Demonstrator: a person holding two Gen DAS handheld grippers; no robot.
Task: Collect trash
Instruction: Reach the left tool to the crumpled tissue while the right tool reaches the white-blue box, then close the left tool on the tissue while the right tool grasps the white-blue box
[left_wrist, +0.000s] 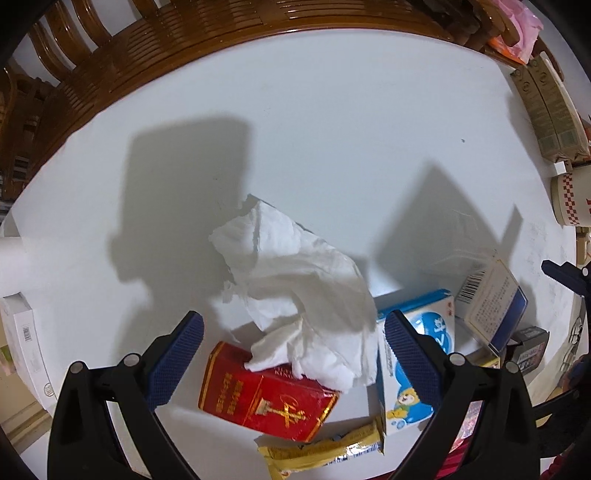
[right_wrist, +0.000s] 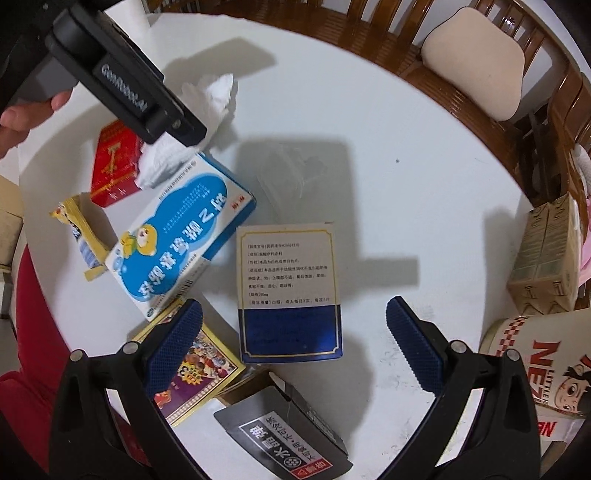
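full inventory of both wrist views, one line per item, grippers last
crumpled tissue: 1, white, lying partly on the red box
red box: 1, red with gold print, near table edge
blue cartoon box: 1, white and blue, beside the red box
yellow wrapper: 1, yellow, by the red box
white-blue text box: 1, between the right gripper's fingers in view
colourful card box: 1, yellow-edged, near edge
black packet: 1, near edge
tan cartons: 2, right rim of table
checkered cup: 1, cream and red, right
table: 1, white, round
wooden chairs: brown, far side
left gripper: open, over tissue
right gripper: open
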